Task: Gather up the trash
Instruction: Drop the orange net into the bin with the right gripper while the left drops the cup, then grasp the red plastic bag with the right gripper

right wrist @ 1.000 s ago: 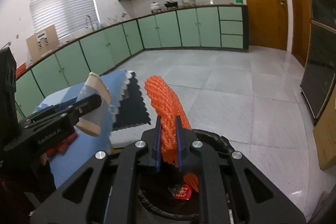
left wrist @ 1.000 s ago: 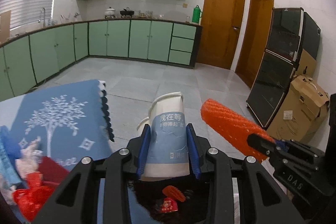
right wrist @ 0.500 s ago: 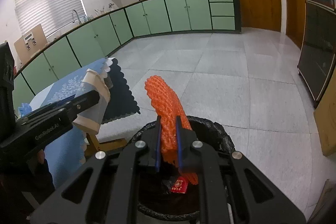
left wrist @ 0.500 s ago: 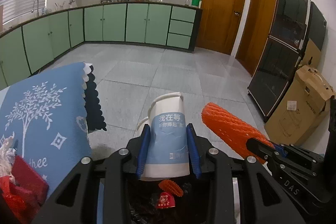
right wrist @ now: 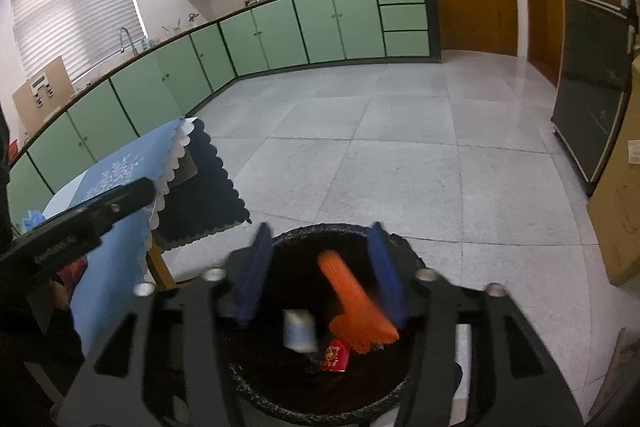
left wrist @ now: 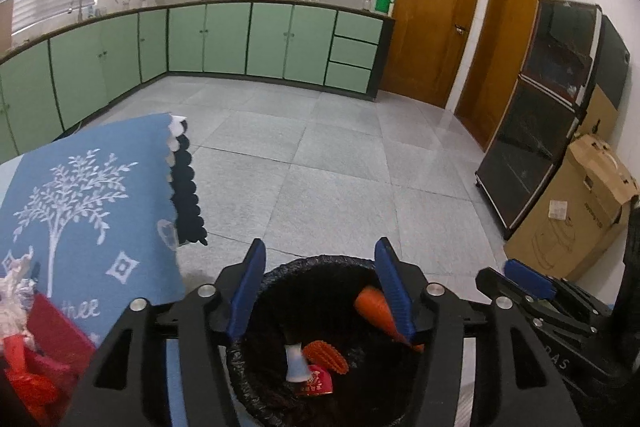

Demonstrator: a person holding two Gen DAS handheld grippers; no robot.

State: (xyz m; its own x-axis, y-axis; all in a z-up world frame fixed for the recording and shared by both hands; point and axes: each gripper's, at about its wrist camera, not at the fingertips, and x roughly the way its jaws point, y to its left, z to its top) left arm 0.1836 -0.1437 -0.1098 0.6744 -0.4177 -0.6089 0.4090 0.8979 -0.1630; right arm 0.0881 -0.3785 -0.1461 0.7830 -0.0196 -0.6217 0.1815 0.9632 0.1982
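My left gripper [left wrist: 320,287] is open and empty above a black-lined trash bin [left wrist: 256,379]. The paper cup [left wrist: 295,363] lies inside the bin beside an orange mesh piece [left wrist: 326,355] and a red packet [left wrist: 318,385]. My right gripper [right wrist: 320,271] is open over the same bin [right wrist: 288,403]. The orange foam net [right wrist: 356,303] is dropping between its fingers into the bin, next to the cup [right wrist: 299,331] and the red packet [right wrist: 335,359]. The net also shows in the left wrist view [left wrist: 372,307].
A table with a blue tree-print cloth [left wrist: 80,195] stands left of the bin, with red and white scraps [left wrist: 24,359] at its near corner. A cardboard box [left wrist: 580,211] and a dark cabinet [left wrist: 552,99] stand at the right. Tiled floor lies beyond the bin.
Both grippers have opened. The paper cup has dropped from the left gripper into the bin, and the orange net has left the right gripper and is falling in.
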